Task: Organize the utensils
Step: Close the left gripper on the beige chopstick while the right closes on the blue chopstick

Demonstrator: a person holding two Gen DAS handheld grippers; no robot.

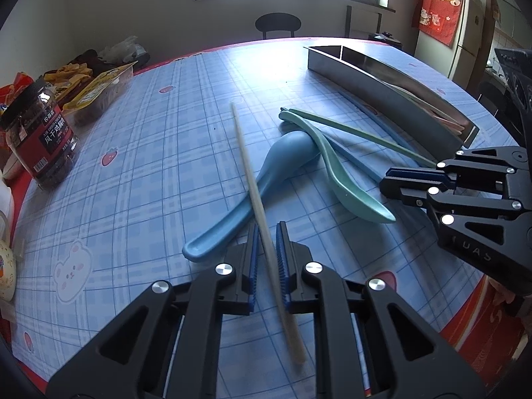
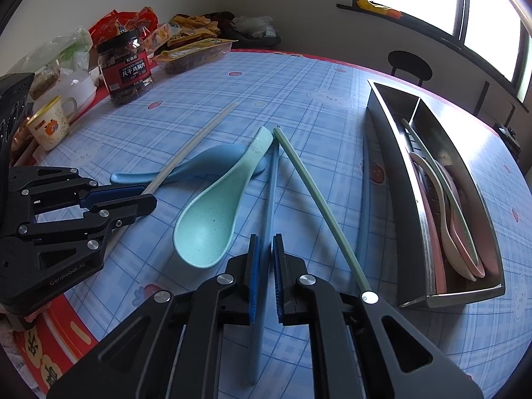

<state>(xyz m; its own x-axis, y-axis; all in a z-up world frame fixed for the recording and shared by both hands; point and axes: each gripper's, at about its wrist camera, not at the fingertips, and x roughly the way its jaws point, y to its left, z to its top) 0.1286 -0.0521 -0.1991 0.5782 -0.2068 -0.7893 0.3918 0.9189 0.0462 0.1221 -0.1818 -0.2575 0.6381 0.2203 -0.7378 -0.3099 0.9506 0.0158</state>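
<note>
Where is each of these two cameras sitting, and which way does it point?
Left wrist: sits on the left gripper, looks down along its fingers at a beige chopstick between them; the right gripper shows at right.
Right wrist: sits on the right gripper, looks down at a blue chopstick between its fingers; the left gripper shows at left.
Both share the spoons, steel tray and jar.

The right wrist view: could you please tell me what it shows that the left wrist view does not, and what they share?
Only the right wrist view shows inside the steel divided tray: pink and cream spoons. It also shows a yellow-rimmed mug.

Only the left wrist view shows a white fridge.

Both show the beige chopstick in the left gripper, the blue chopstick in the right gripper, and the mint spoon.
</note>
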